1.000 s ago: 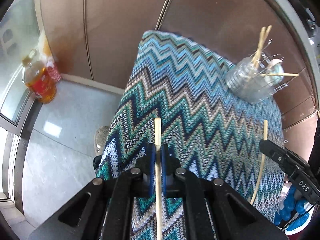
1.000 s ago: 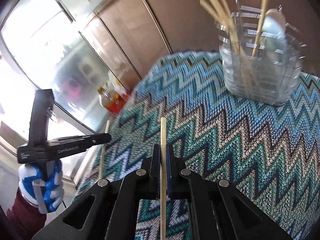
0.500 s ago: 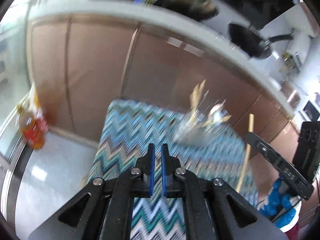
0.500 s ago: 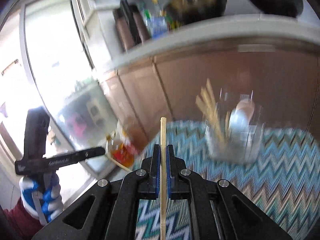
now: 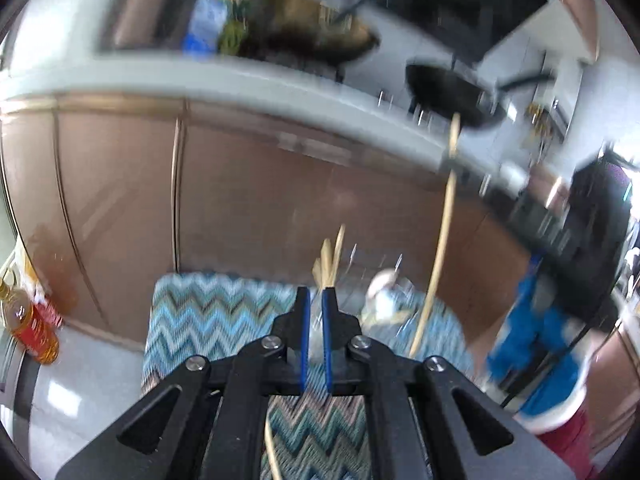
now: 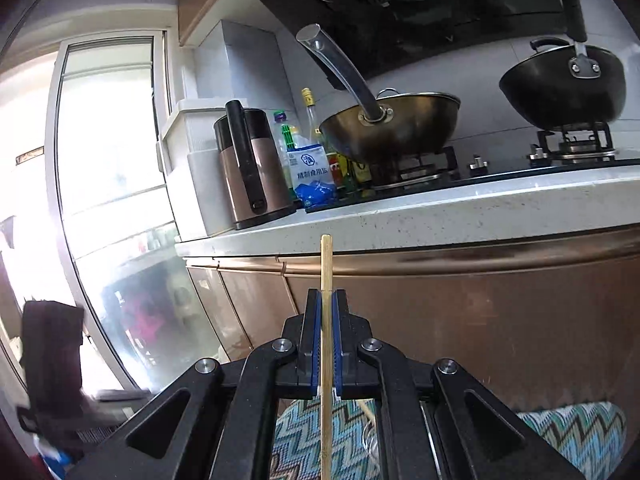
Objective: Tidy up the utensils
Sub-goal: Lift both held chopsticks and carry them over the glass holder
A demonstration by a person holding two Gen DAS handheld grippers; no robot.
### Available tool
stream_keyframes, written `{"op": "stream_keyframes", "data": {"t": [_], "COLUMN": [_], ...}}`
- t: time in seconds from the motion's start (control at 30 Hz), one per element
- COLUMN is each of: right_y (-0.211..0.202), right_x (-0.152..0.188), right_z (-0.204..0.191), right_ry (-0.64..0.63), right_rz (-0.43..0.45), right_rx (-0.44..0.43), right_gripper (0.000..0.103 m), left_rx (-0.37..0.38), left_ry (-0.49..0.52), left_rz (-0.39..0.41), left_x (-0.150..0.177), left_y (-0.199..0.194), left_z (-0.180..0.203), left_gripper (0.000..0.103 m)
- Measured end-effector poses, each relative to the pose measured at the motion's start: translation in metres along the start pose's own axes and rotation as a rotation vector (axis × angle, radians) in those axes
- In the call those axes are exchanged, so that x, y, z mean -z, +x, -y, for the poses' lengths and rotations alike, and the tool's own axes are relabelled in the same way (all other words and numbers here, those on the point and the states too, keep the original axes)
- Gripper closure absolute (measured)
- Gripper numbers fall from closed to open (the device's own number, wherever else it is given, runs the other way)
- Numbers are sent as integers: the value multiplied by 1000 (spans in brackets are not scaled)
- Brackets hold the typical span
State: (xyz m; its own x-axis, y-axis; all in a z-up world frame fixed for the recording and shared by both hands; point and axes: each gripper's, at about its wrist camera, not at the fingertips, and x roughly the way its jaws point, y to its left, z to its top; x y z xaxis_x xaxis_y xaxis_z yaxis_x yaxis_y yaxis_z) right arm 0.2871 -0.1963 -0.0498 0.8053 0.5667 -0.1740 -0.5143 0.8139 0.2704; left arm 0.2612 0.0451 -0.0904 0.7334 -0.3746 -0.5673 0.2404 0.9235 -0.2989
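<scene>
- The right gripper [image 6: 328,336] is clenched on a chopstick [image 6: 327,268]; the stick stands upright between the blue pads and its tip rises above them.
- The left gripper [image 5: 314,336] has its jaws nearly together. A thin stick [image 5: 273,456] shows low behind the pads, but no stick shows between the tips, so I cannot tell if it is really gripped.
- In the left view the right gripper's chopstick [image 5: 440,240] hangs in the air, above and just right of the holder [image 5: 380,292].
- The holder is a clear rack on the zigzag cloth [image 5: 208,320]; it holds several chopsticks [image 5: 330,260] and something white. It is blurred.
- Behind the cloth stands a brown cabinet [image 5: 248,200] with a pale counter [image 6: 460,208] on top.
- On the counter: a wok [image 6: 392,124], a black pan [image 6: 560,88], a kettle [image 6: 252,168], a salt bag [image 6: 312,176] and bottles.
- An oil bottle [image 5: 28,328] stands on the floor, left of the cloth.
- A blue glove [image 5: 536,344] holds the right gripper.
</scene>
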Motion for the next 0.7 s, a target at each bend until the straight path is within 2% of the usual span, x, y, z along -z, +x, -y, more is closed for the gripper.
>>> {"op": "stream_keyframes", "data": {"t": [0.1, 0.2, 0.3, 0.5, 0.7], "right_y": [3, 5, 7, 5, 7], "right_x": [8, 17, 23, 32, 41], "right_z": [5, 6, 6, 13, 22], "right_ry": [8, 4, -4, 0, 23], "right_rz": [10, -5, -24, -46, -66], "right_rx": [-7, -7, -2, 1, 7], "right_gripper": [98, 98, 98, 98, 98], "left_rx": [-27, -19, -39, -68, -80], "left_ry": [11, -16, -56, -122, -130], "left_rz": [-159, -334, -467, -601, -652], "left_x": [25, 50, 74, 96, 100], "left_y": [38, 80, 115, 153, 169], "left_z": [-13, -26, -39, -59, -60], "left_gripper": [96, 96, 96, 96, 96]}}
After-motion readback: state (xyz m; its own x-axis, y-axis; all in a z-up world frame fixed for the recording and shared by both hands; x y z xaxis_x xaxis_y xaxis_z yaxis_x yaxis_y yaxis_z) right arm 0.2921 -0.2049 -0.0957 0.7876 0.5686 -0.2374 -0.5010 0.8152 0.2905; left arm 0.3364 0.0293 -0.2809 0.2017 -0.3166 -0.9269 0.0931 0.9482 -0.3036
